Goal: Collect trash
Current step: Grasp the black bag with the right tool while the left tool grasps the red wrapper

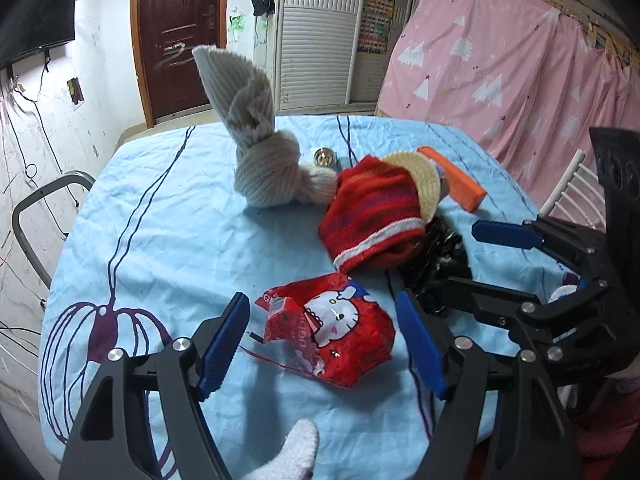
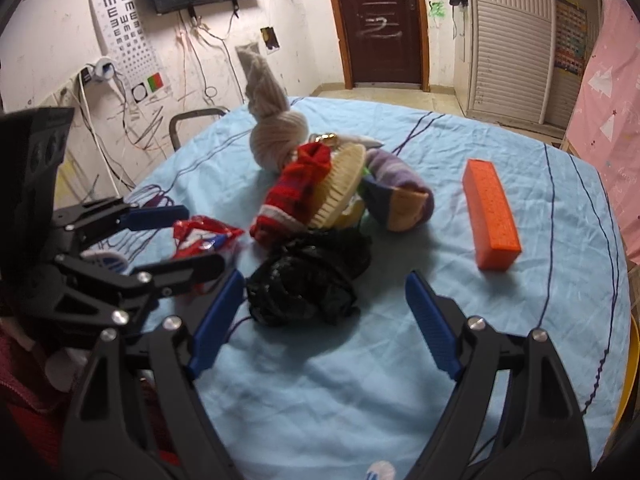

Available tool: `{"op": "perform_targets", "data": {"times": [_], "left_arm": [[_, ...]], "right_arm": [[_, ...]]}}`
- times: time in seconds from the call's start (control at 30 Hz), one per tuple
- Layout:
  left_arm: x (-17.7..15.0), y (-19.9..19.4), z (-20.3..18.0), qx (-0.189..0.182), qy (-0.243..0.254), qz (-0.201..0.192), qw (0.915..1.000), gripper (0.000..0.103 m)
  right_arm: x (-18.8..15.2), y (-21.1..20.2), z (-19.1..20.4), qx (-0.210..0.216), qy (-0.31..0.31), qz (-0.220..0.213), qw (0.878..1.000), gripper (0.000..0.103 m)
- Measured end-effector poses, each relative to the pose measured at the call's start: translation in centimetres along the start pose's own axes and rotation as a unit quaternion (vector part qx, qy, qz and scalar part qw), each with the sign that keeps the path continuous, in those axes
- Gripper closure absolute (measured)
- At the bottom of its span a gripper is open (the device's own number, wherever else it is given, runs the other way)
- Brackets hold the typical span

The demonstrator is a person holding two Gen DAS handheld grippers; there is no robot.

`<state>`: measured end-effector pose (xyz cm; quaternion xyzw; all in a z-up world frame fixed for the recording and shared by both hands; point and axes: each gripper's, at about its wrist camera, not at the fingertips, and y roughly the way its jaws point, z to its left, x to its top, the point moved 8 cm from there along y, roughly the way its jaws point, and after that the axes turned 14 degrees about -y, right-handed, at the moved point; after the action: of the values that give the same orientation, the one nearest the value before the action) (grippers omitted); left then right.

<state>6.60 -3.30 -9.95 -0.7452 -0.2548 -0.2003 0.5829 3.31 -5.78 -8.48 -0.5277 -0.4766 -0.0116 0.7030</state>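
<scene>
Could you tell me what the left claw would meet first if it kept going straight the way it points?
Most likely the red snack wrapper, lying between the open left claw pads.

Dim indoor light, fisheye-warped edges

Legible markings: one chart, one partly readable wrapper.
An eye chart point(image 2: 128, 20) with rows of the letter E in varied orientations is seen on the wall beside the television. A cartoon cat face and partial upside-down lettering are noted on the red wrapper point(image 1: 332, 328); the lettering cannot be read reliably. The wall poster's point(image 1: 376, 22) grid is too small to read.
</scene>
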Motion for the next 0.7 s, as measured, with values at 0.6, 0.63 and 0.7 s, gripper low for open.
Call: {"op": "perform_targets", "data": {"times": [0.6,0.63,0.7], "left_arm": [[-0.3,-0.2,0.4,-0.014,-0.009,-0.003,0.9999,0.068],[-0.2,-0.4,0.5,-0.012,-0.01,-0.005,0.9999,0.068],[0.0,-0.9,0.5,-0.011,-0.011,-0.011,0.9998,0.068]], "right_arm": [[0.4,0.9,0.1,-0.002,-0.008,0.008,1.0,0.064],[0.5,0.6,0.0,-0.004,-0.008,0.004,1.0,0.064],[0.6,-0.2,-0.3,-0.006,-0.005,-0.007,1.0,0.064]]}}
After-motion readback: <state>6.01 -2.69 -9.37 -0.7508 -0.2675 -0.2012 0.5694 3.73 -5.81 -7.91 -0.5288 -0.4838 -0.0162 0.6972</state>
